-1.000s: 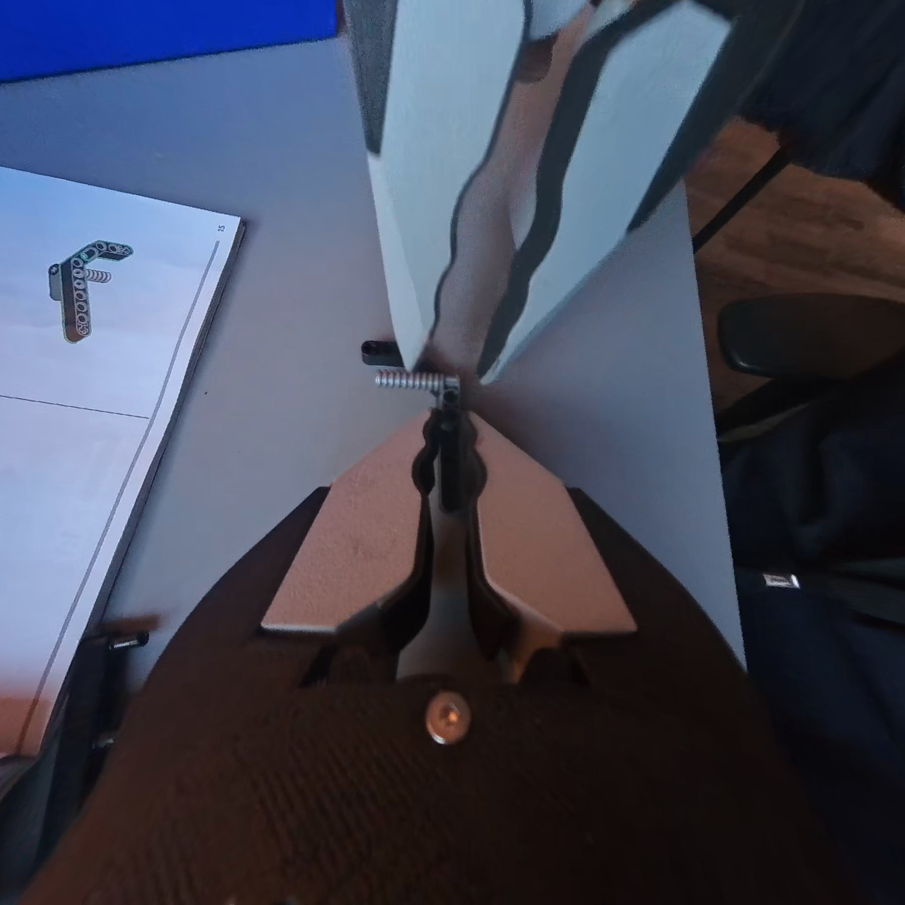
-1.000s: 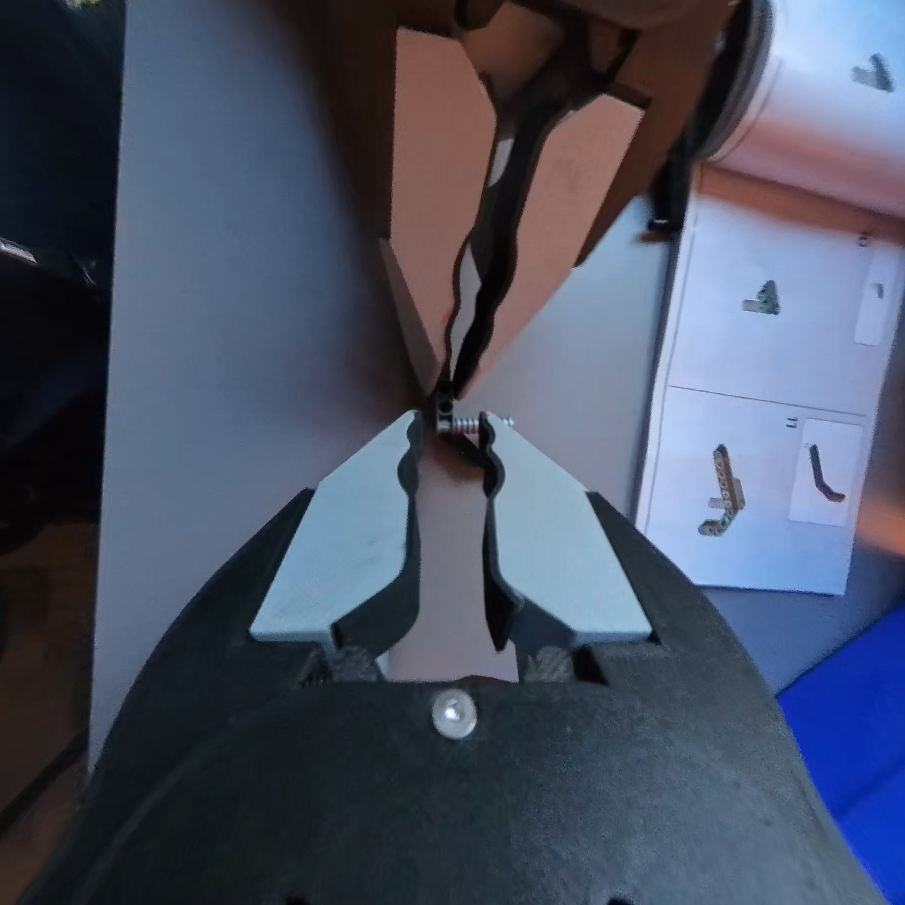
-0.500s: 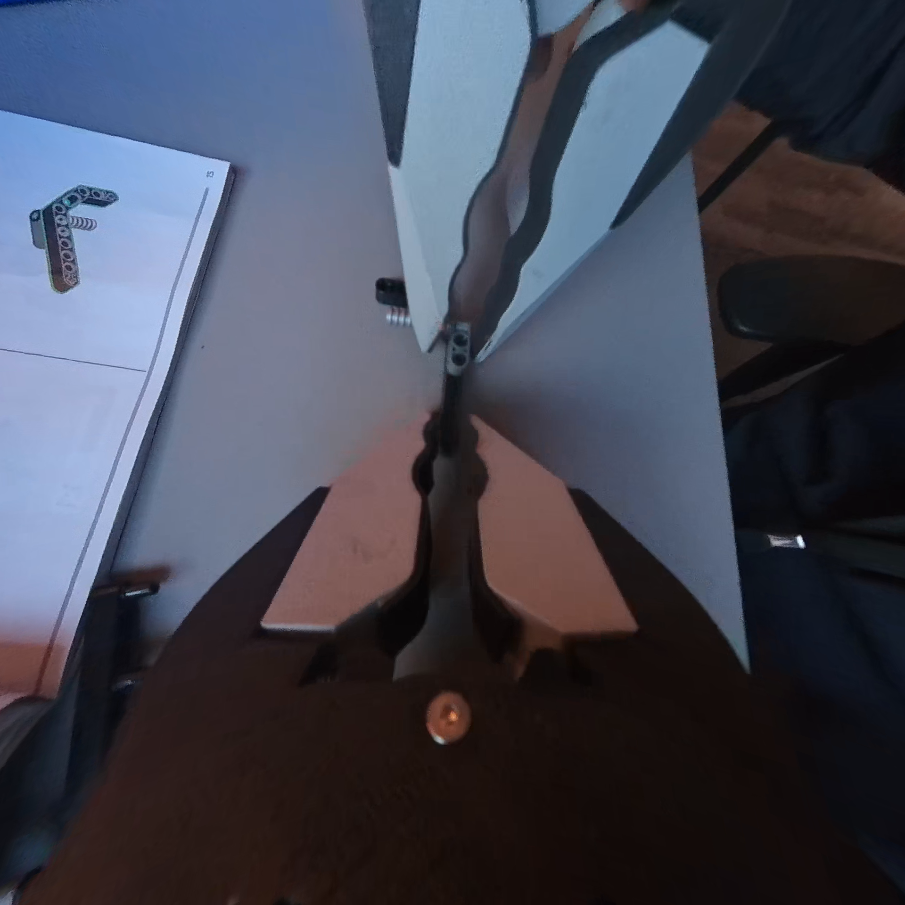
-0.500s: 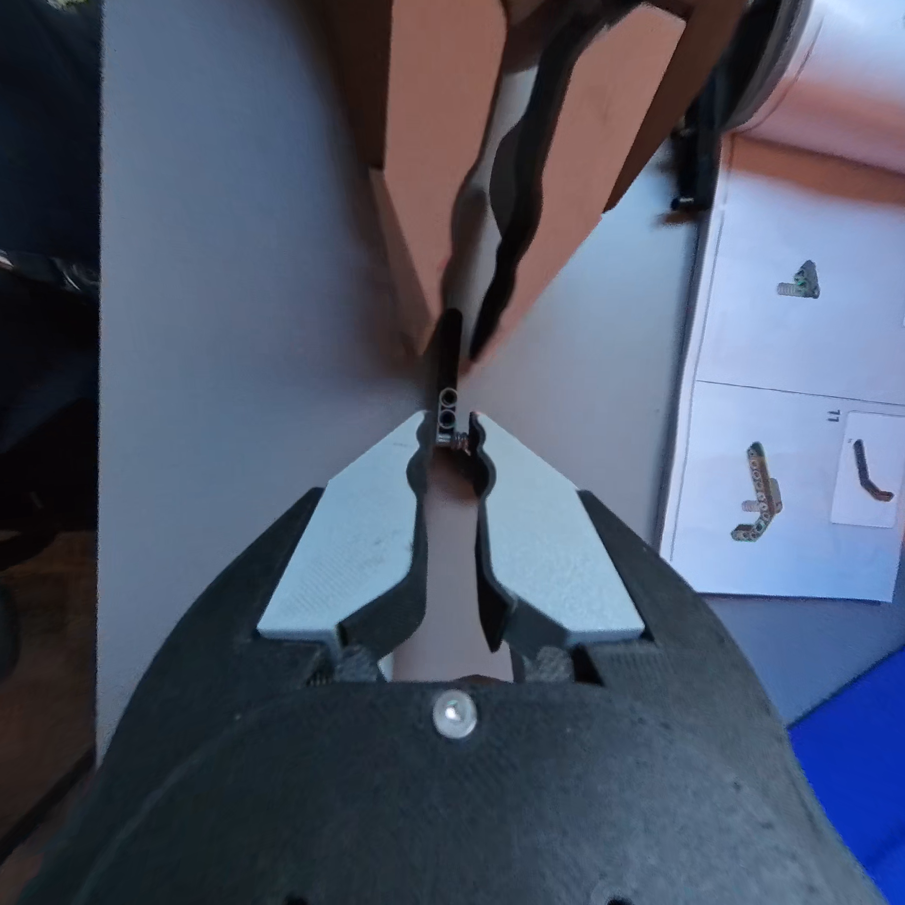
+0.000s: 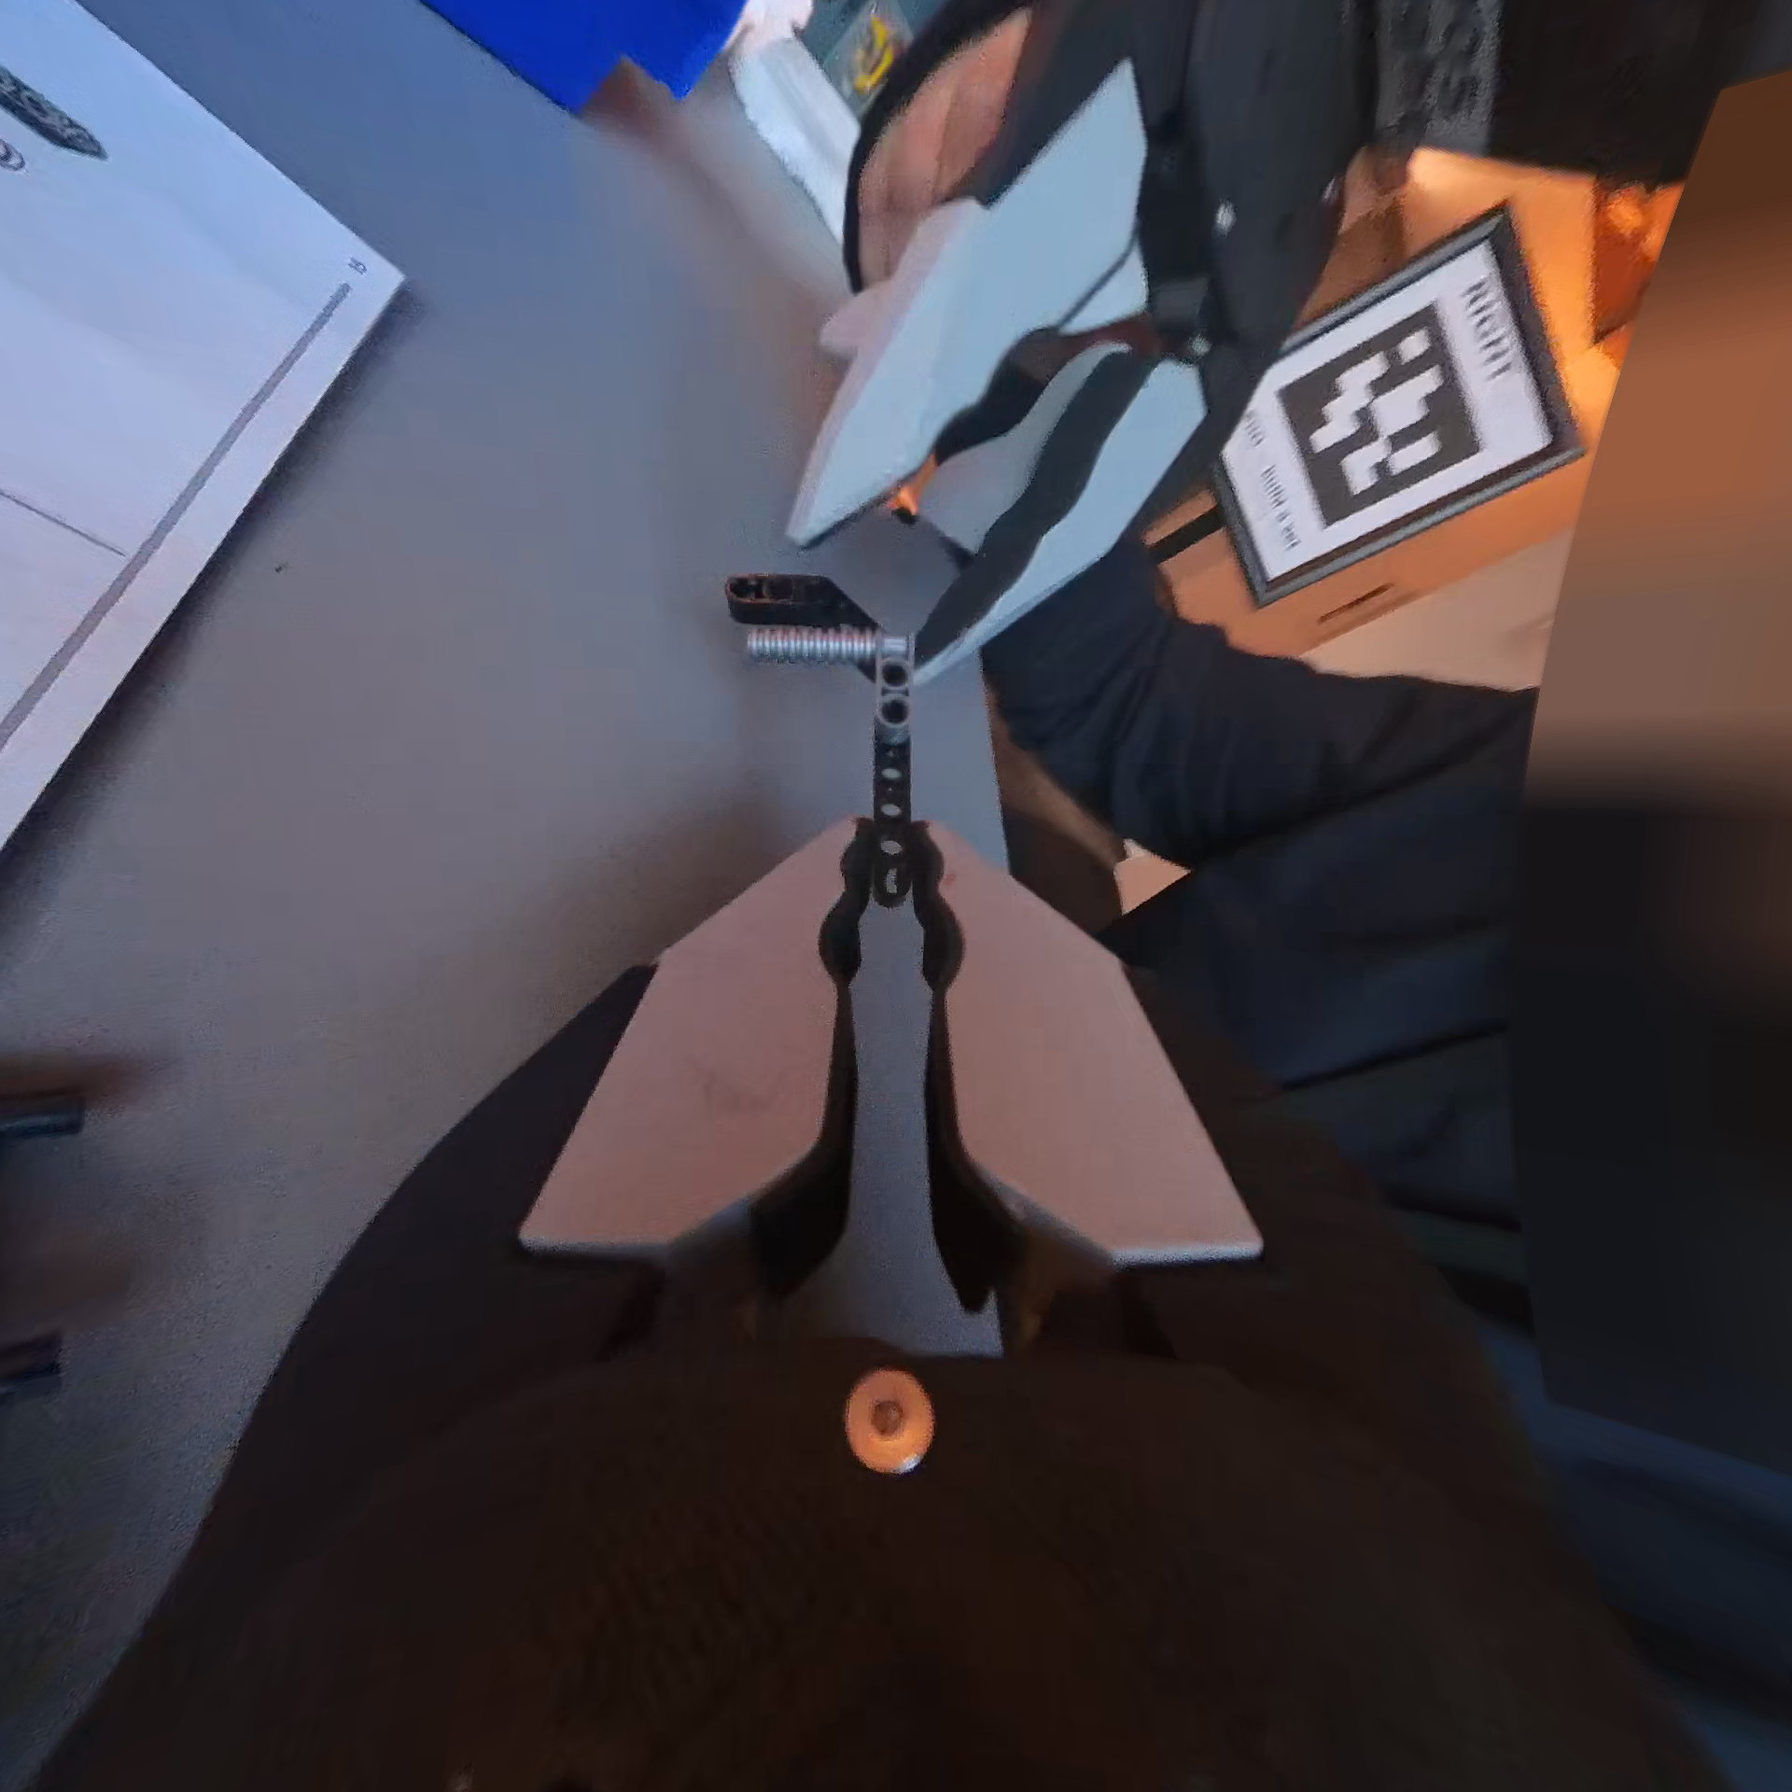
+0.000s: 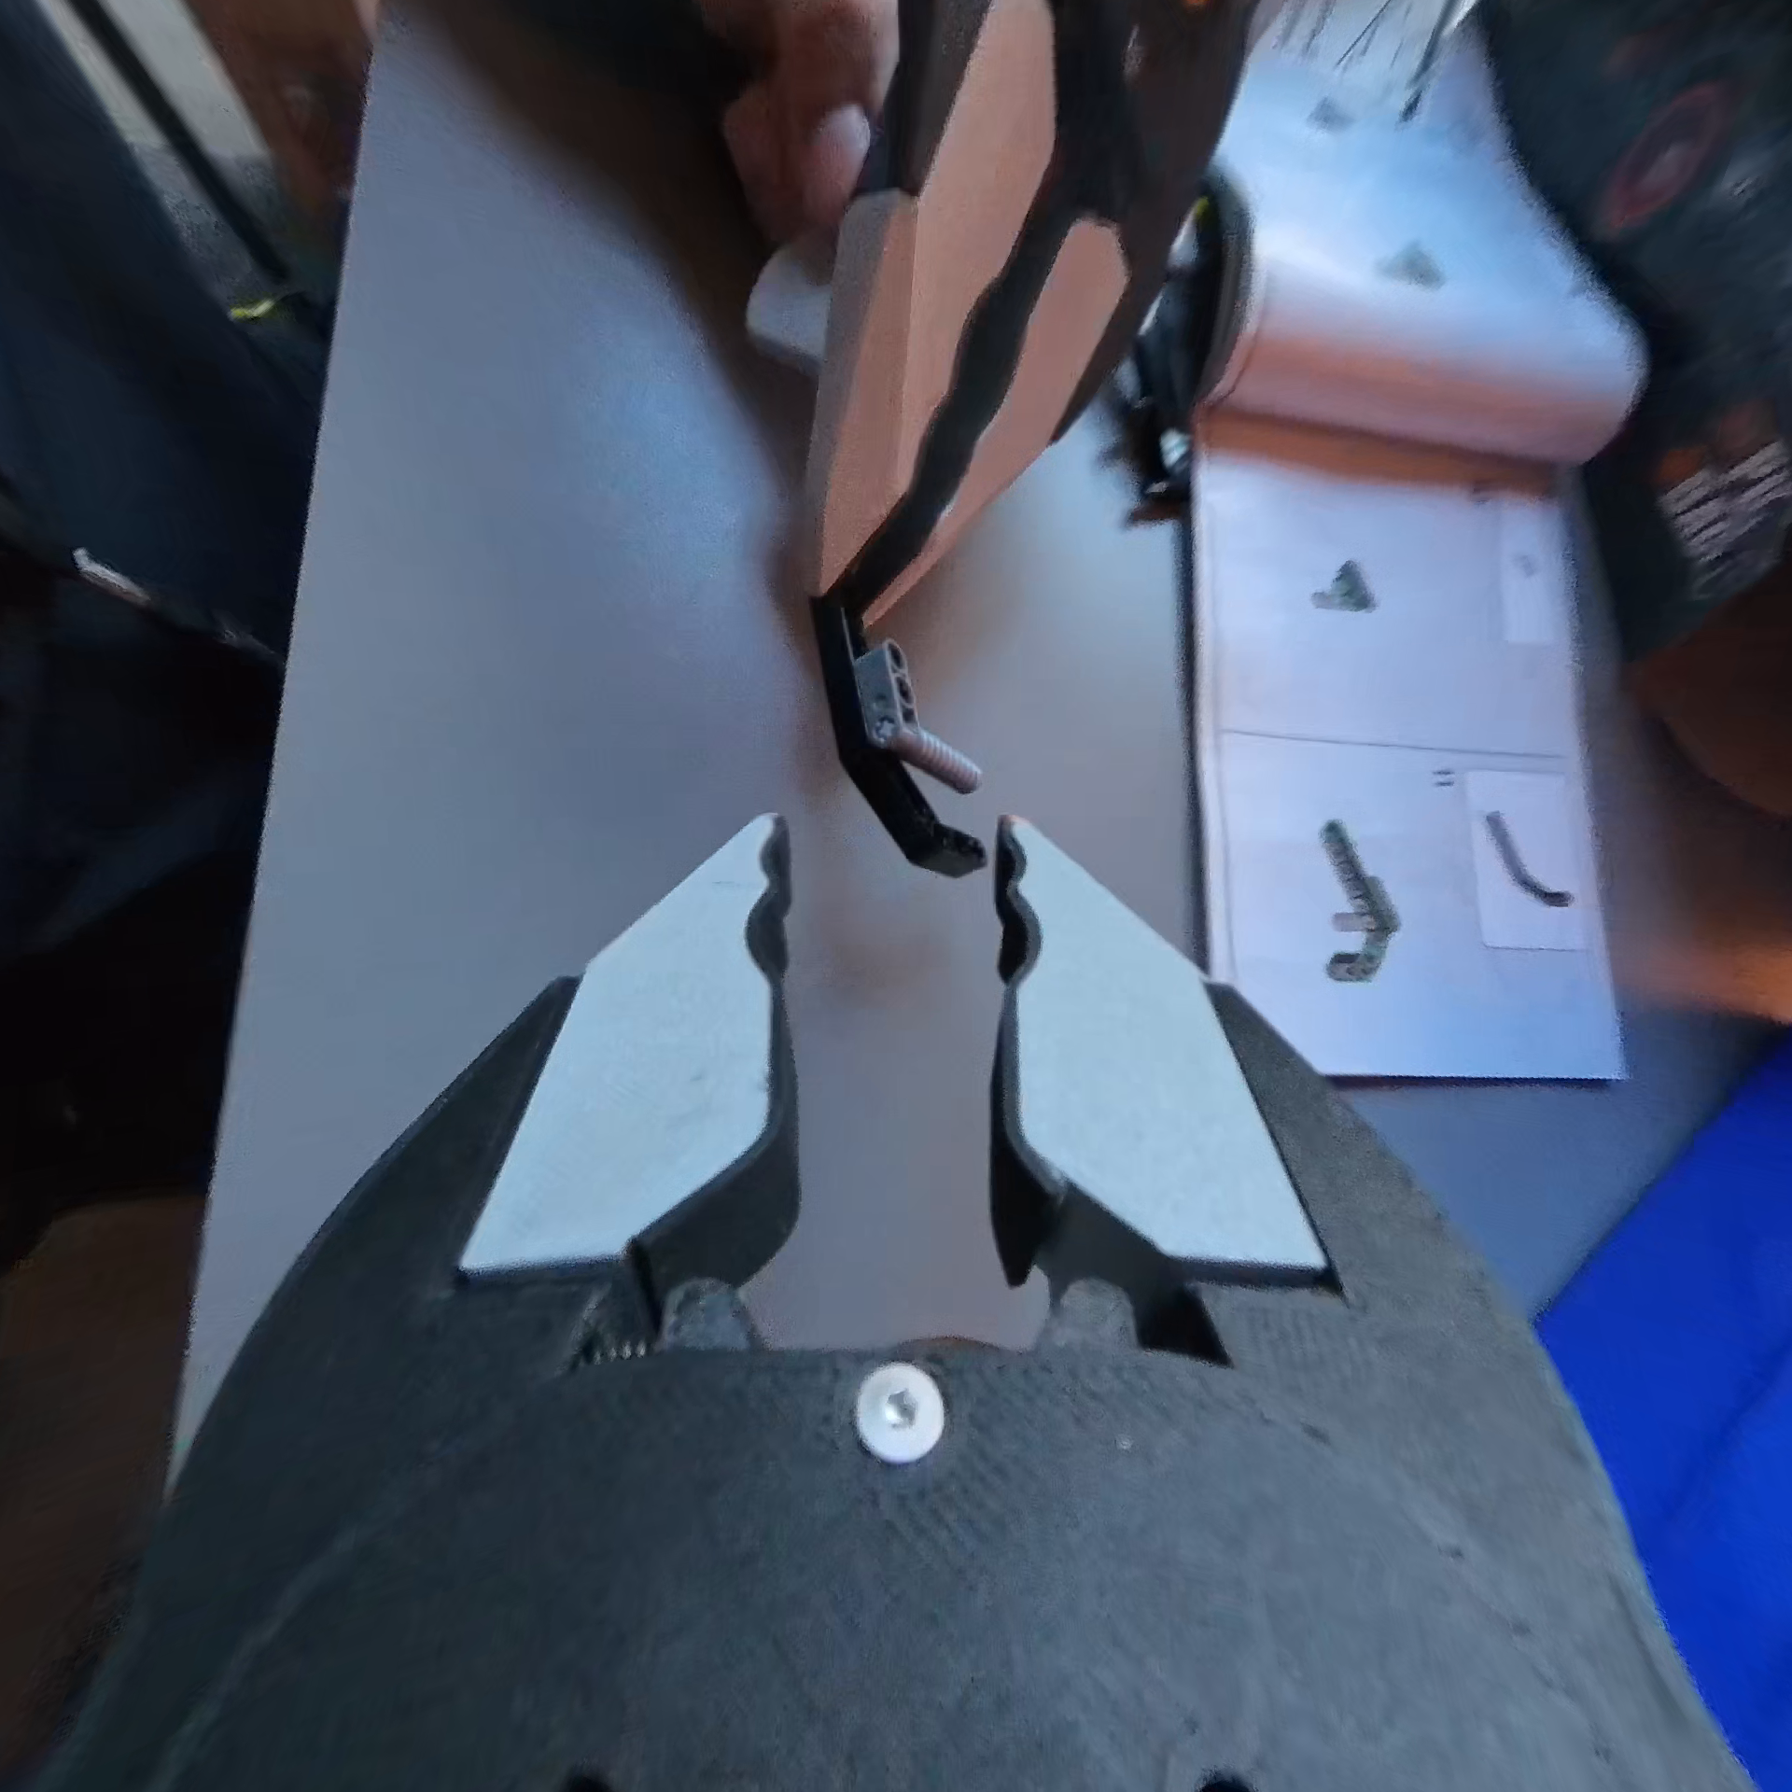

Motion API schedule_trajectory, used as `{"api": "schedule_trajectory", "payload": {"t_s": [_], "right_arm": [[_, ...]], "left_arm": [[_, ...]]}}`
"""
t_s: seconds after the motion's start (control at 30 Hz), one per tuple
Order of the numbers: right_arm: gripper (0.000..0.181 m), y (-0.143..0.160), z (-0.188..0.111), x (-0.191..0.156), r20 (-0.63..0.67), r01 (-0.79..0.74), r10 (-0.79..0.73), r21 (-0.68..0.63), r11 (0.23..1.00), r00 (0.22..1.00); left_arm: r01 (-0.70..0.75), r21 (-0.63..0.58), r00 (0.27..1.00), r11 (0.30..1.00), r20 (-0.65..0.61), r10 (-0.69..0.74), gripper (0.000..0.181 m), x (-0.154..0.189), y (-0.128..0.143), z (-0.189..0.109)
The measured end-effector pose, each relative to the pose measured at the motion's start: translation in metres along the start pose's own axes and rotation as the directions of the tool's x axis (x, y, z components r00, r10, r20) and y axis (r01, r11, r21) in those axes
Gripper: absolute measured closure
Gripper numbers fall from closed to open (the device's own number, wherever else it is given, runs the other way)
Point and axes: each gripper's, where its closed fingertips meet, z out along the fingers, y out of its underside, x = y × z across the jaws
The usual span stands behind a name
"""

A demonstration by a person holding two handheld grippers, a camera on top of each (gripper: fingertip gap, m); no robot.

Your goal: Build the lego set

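Lego piece (image 5: 892, 776) in left hand-held gripper (image 5: 887, 853)

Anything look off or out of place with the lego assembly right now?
Nothing stands out. The left gripper holds the black bent beam with its grey connector and grey screw piece attached; the right gripper is open nearby.

Black bent beam (image 5: 890, 787), grey connector (image 5: 893, 679), ridged grey worm gear (image 5: 810, 646) attached, held above table

grey table (image 6: 543, 582) | brown floor (image 6: 58, 1358) | warm orange light
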Motion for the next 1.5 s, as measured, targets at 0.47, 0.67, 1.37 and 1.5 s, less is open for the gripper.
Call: {"api": "schedule_trajectory", "payload": {"t_s": [0.47,0.67,1.37,1.5], "right_arm": [[0.174,-0.014,0.004,0.006,0.122,-0.269,0.251,0.170,0.948,0.960],[0.175,-0.017,0.008,0.006,0.357,-0.573,0.499,0.138,0.808,0.790],[0.175,-0.022,0.008,-0.002,0.600,-0.807,0.642,0.011,0.591,0.478],[0.175,-0.024,0.008,-0.003,0.611,-0.811,0.637,0.014,0.585,0.470]], "left_arm": [[0.031,0.174,0.994,0.984,-0.113,-0.011,0.174,0.018,-0.031,-0.025],[-0.142,0.166,0.985,0.976,0.125,0.122,0.148,0.001,-0.035,-0.036],[-0.307,0.047,0.906,0.951,0.320,0.277,0.156,-0.016,-0.025,-0.034],[-0.463,-0.046,0.793,0.885,0.424,0.437,0.153,-0.017,-0.023,-0.032]]}}
